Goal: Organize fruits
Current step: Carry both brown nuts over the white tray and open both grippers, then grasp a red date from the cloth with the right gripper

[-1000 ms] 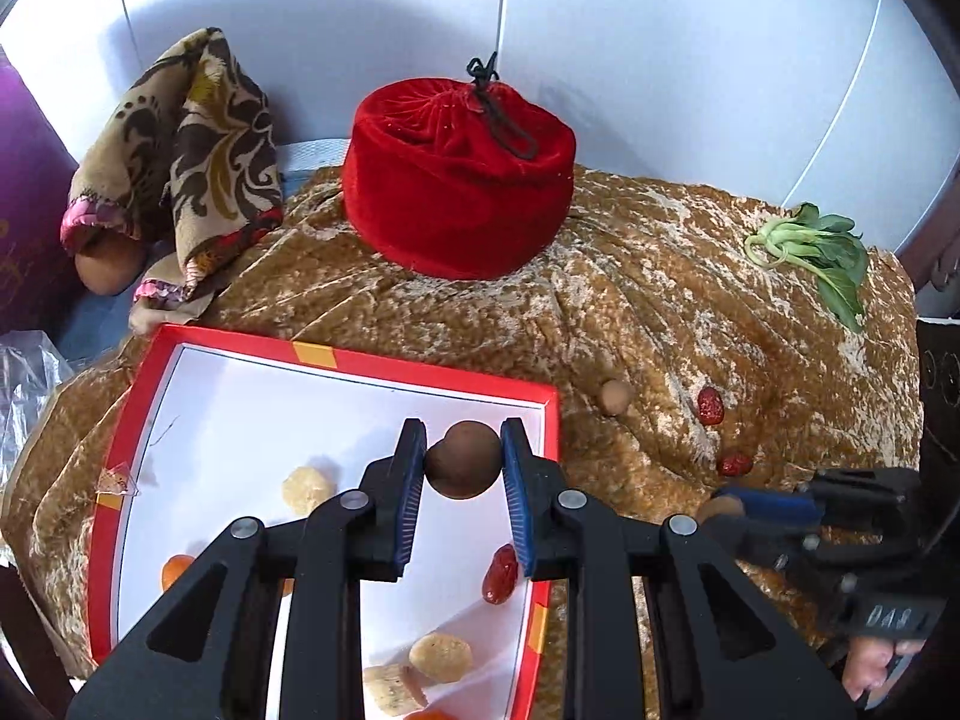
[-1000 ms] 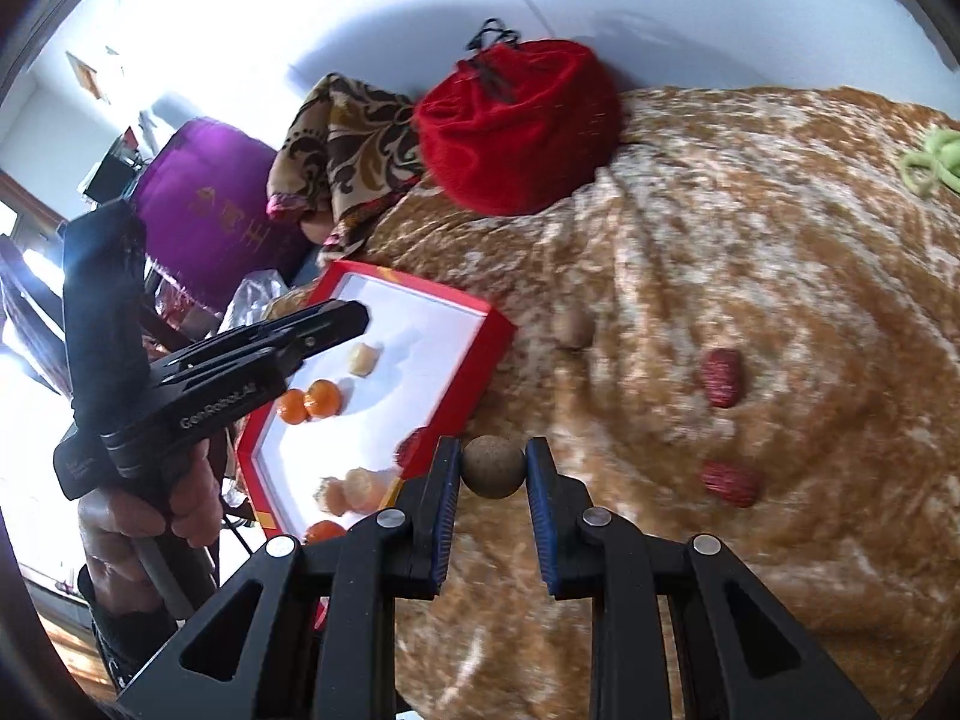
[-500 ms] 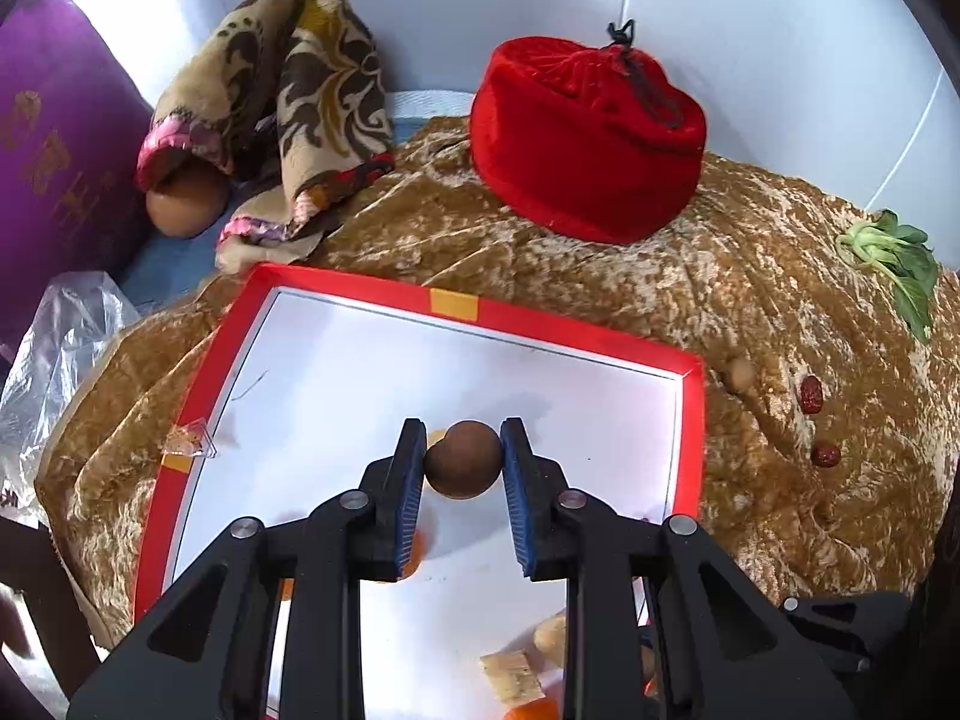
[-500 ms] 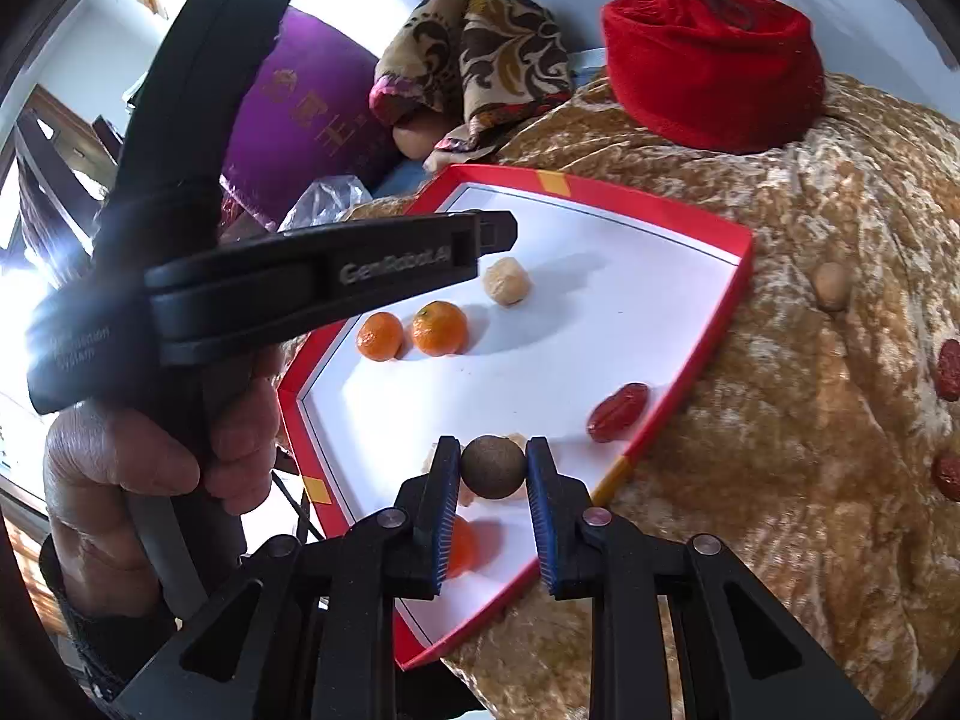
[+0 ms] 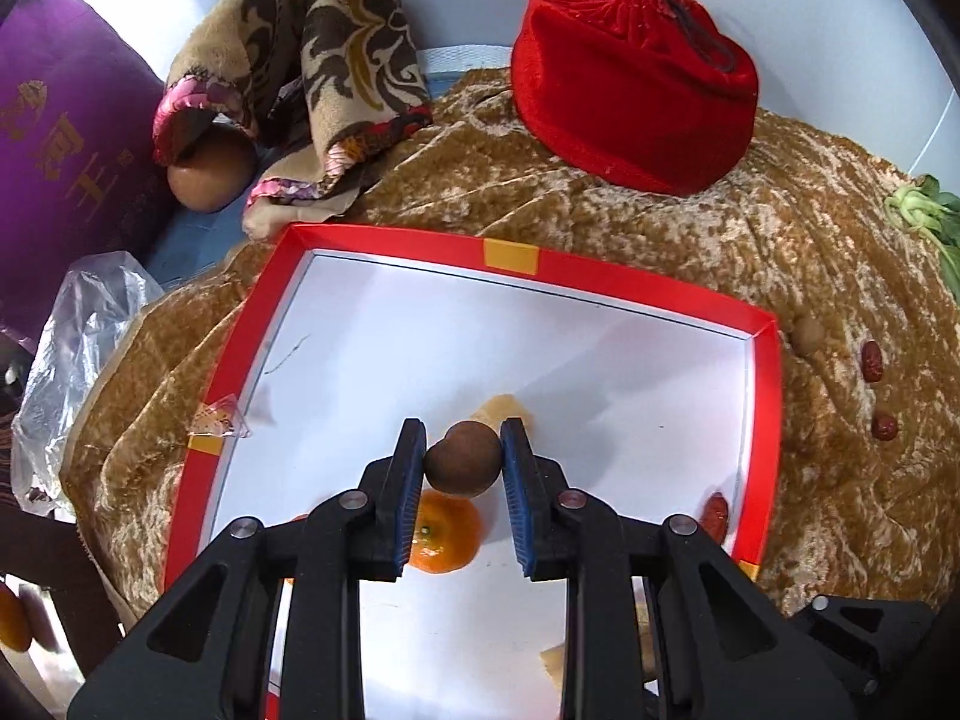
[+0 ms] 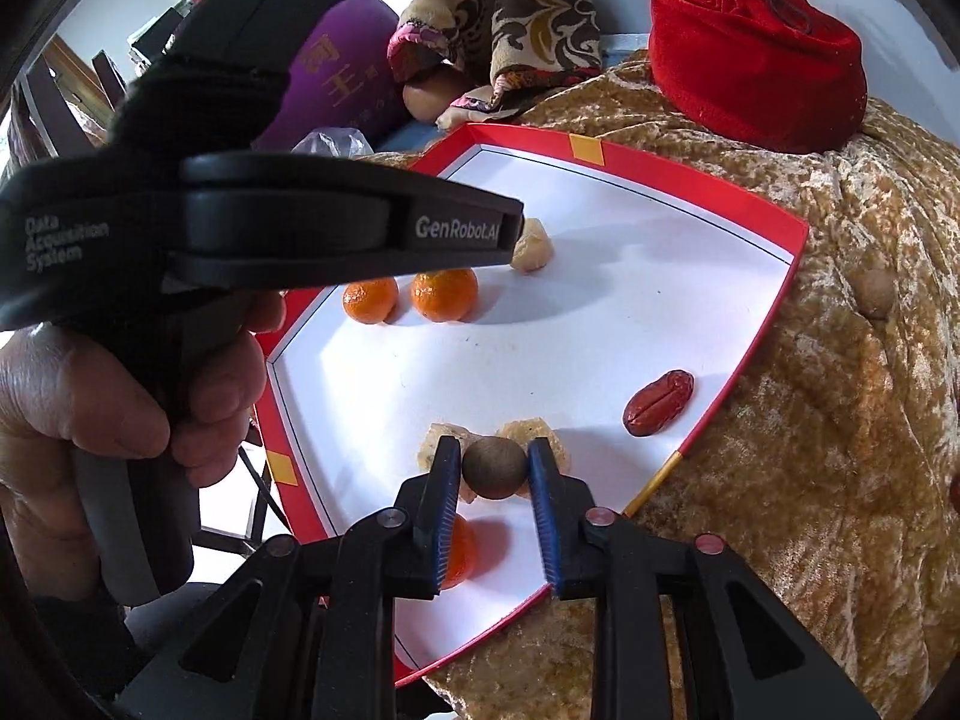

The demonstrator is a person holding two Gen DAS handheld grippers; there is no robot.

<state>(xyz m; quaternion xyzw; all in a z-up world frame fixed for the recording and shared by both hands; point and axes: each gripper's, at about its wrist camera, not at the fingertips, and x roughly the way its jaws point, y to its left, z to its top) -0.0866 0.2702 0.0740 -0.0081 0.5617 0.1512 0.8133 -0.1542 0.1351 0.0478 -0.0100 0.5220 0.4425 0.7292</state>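
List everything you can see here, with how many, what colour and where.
Tray: one, red rim, white floor, on the gold cloth.
Small oranges: three, orange, in the tray.
Red dates: three, one in the tray, two on the cloth.
Pale chunks: at least three, cream, in the tray.
Brown fruits: three, one on the cloth, one in each tool.
Pouch: one, red velvet, at the back of the cloth.
Greens: one bunch, far right.
Patterned fabric: one, brown and cream, back left.
Left tool: black, shut on a brown fruit.
Right tool: black, jaws opening, fruit between them.
Hand: one, holding the left tool.
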